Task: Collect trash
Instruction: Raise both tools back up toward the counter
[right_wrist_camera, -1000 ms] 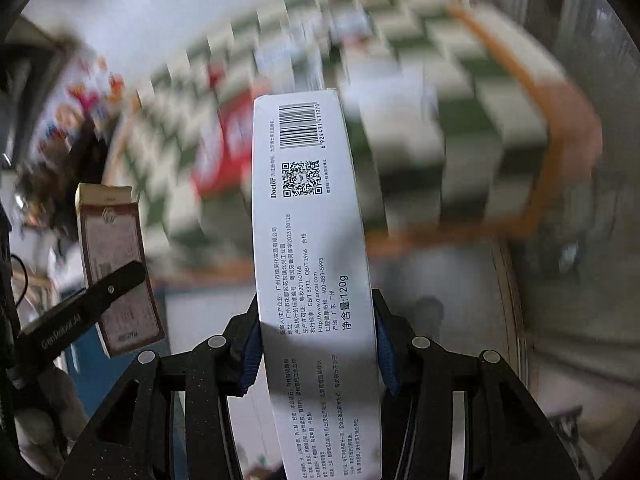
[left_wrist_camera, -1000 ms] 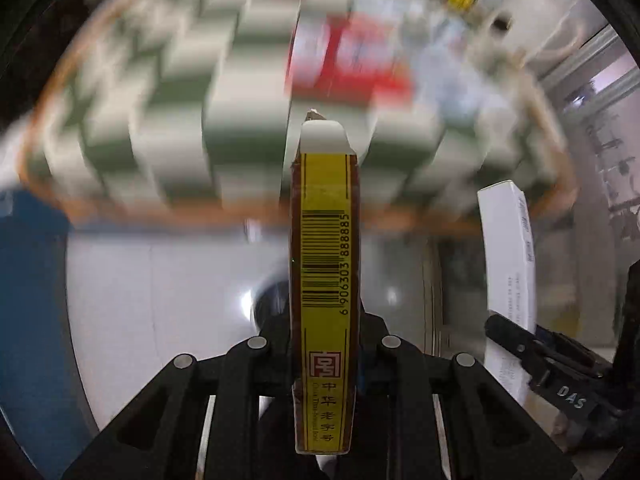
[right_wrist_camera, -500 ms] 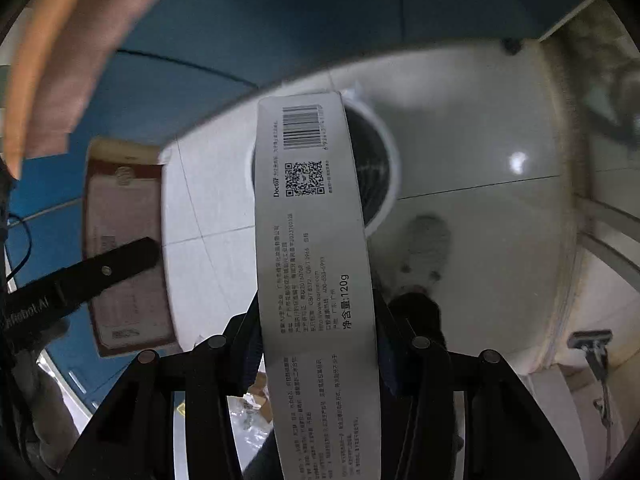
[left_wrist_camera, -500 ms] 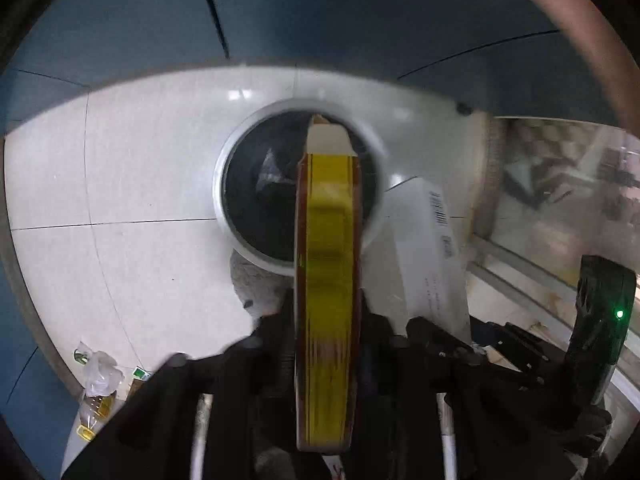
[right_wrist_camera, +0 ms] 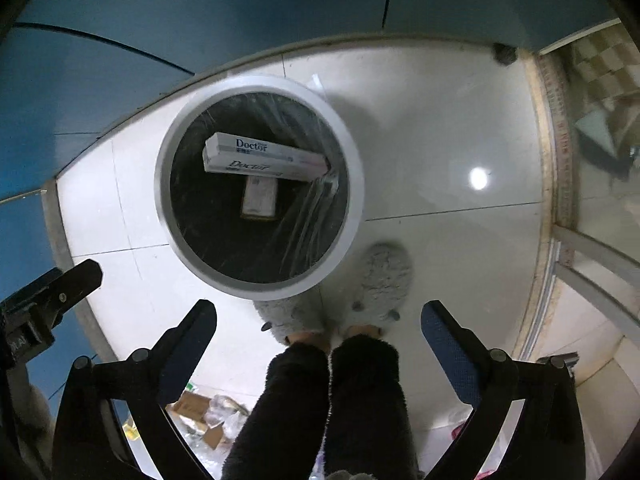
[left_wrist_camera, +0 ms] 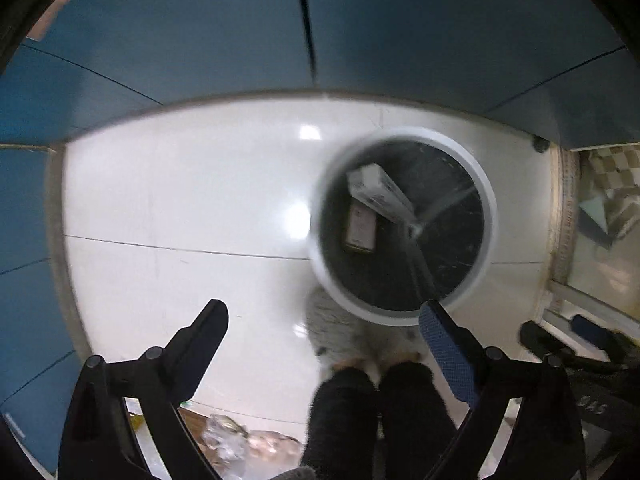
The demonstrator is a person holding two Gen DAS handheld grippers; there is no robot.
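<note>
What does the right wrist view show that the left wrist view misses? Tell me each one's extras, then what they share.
Only the right wrist view shows the word Doctor printed on the long white box, both grey slippers whole, and the left gripper's finger at the left edge.

Only the left wrist view shows the right gripper's dark body at its right edge.

Both show the round white-rimmed bin with a dark bag, the long box lying over a smaller box inside it, the white tile floor, blue panels, and an open, empty gripper in the foreground.
</note>
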